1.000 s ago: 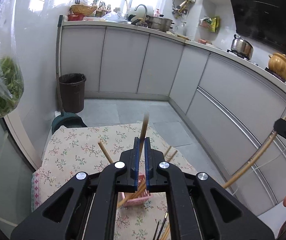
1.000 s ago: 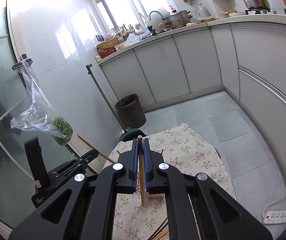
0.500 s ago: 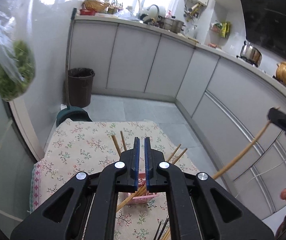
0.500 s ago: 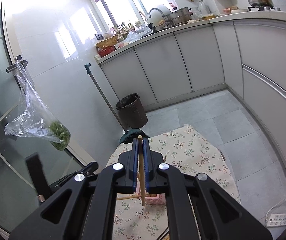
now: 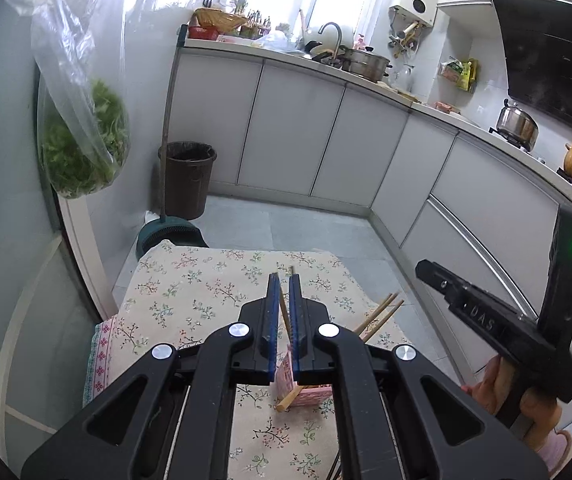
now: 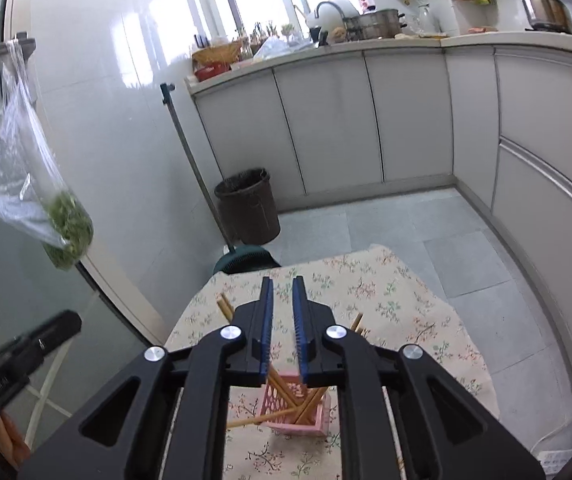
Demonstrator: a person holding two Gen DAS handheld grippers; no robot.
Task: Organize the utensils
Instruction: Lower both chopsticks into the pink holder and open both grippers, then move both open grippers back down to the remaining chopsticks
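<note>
Above the floral tabletop (image 6: pixel 406 304), both grippers hang over a pink basket (image 6: pixel 298 412) of chopsticks (image 6: pixel 286 394).
Right gripper (image 6: pixel 282 316): its fingers have just been parting and stand slightly apart with nothing between them, the basket below them. Left gripper (image 5: pixel 282 312): fingers closed to a narrow slit, gripping nothing; a chopstick (image 5: pixel 284 314) standing in the basket shows behind the slit.

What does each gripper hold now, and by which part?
Nothing is held. The right gripper has just been opening its jaws and they are empty; the left gripper is shut on nothing. The chopsticks stand in the pink basket.
</note>
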